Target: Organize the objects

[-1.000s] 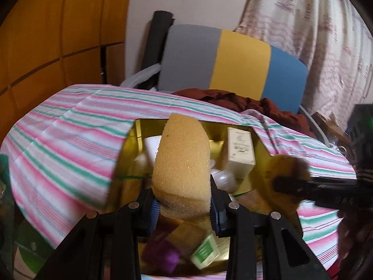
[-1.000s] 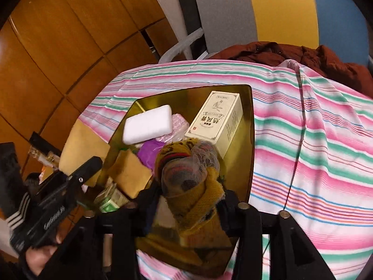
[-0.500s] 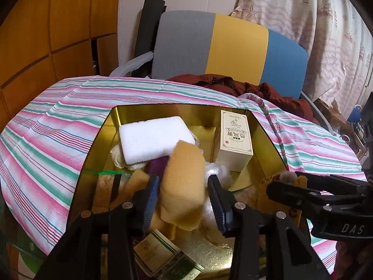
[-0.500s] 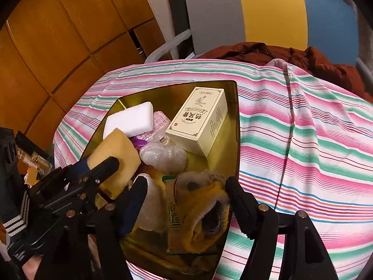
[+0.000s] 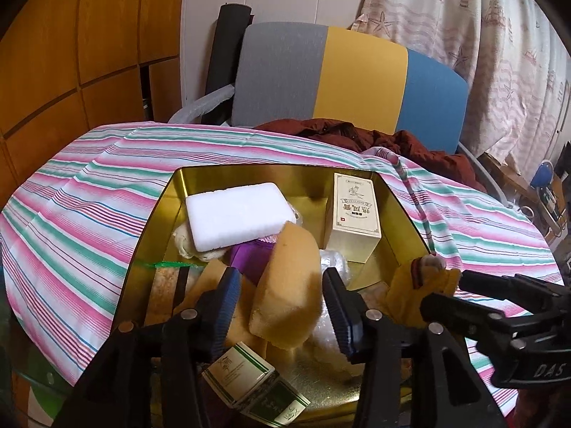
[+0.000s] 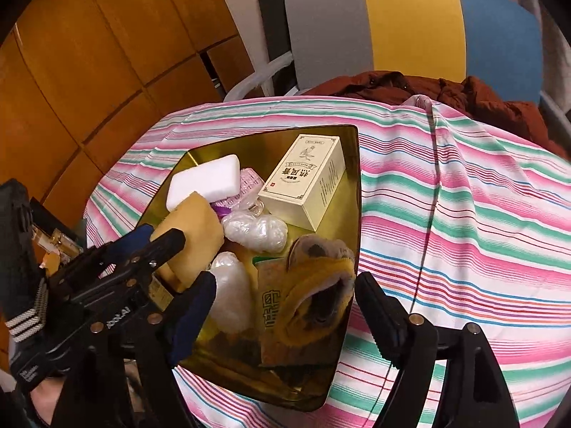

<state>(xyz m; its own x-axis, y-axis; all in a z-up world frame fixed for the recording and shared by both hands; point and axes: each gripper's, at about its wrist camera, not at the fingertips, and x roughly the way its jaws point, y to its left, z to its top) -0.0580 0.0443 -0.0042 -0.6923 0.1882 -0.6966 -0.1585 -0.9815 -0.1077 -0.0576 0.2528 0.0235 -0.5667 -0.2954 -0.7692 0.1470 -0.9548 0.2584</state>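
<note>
Gold tray (image 5: 162, 210): one white block (image 5: 238, 215), one cream box (image 5: 355, 217), one yellow sponge (image 5: 289, 292); left gripper (image 5: 282, 306), right gripper (image 6: 285, 317) jaws wide.

The gold tray (image 6: 351, 192) is crowded: my left fingers (image 5: 228, 296) straddle the tan sponge (image 5: 289, 285), hemmed by the white foam block (image 5: 237, 215) at frame centre and the cream box (image 5: 357, 221) to its right. A bare strip of tray floor lies between block and box. In the right wrist view, the yellow knit glove (image 6: 317, 299) fills the tray's lower corner between my spread right fingers (image 6: 378, 306). The striped cloth (image 6: 464, 232) over the worktop lies bare across the right half of that frame.
</note>
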